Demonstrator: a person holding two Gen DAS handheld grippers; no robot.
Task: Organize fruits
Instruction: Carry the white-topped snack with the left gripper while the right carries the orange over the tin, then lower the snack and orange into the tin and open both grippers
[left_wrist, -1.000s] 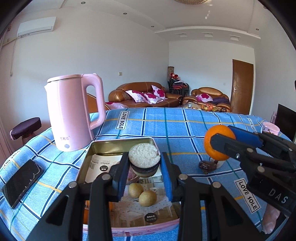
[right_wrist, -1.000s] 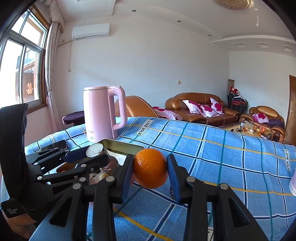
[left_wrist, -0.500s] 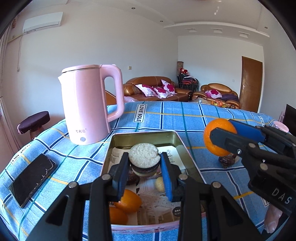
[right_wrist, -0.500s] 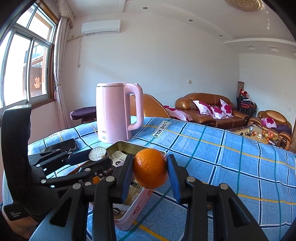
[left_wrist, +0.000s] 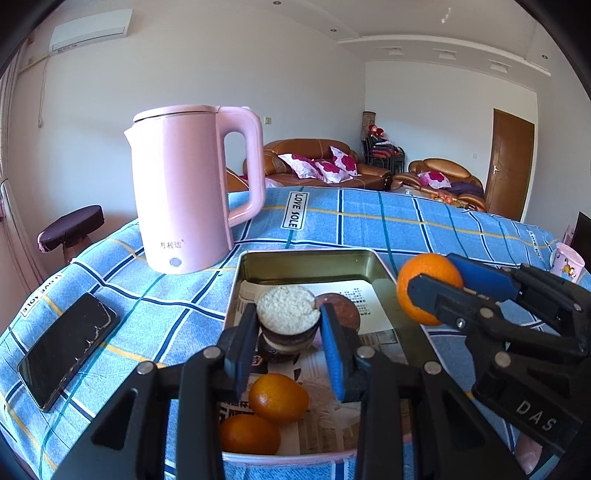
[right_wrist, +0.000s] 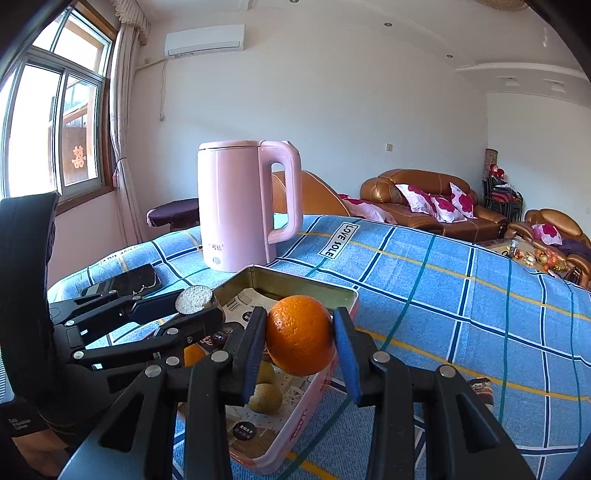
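Note:
A metal tin (left_wrist: 306, 258) lined with printed paper sits on the blue checked cloth; it also shows in the right wrist view (right_wrist: 347, 295). My left gripper (left_wrist: 288, 332) is shut on a dark half fruit with a pale cut face (left_wrist: 288, 310), held over the tin's middle. Two small oranges (left_wrist: 277, 397) and another dark half (left_wrist: 341, 304) lie in the tin. My right gripper (right_wrist: 299, 347) is shut on an orange (right_wrist: 299, 336), above the tin's right rim. Two yellowish fruits (right_wrist: 266, 397) lie in the tin below it.
A pink kettle (left_wrist: 184, 188) stands just behind the tin on the left. A black phone (left_wrist: 66, 347) lies on the cloth at the left. A pink mug (left_wrist: 567, 258) stands at the far right. A small dark object (right_wrist: 480, 387) lies on the cloth right of the tin.
Both grippers moved left over the table, keeping their fruits. The left gripper now sits farther over the tin; the orange has come from beside the tin to above its right rim.

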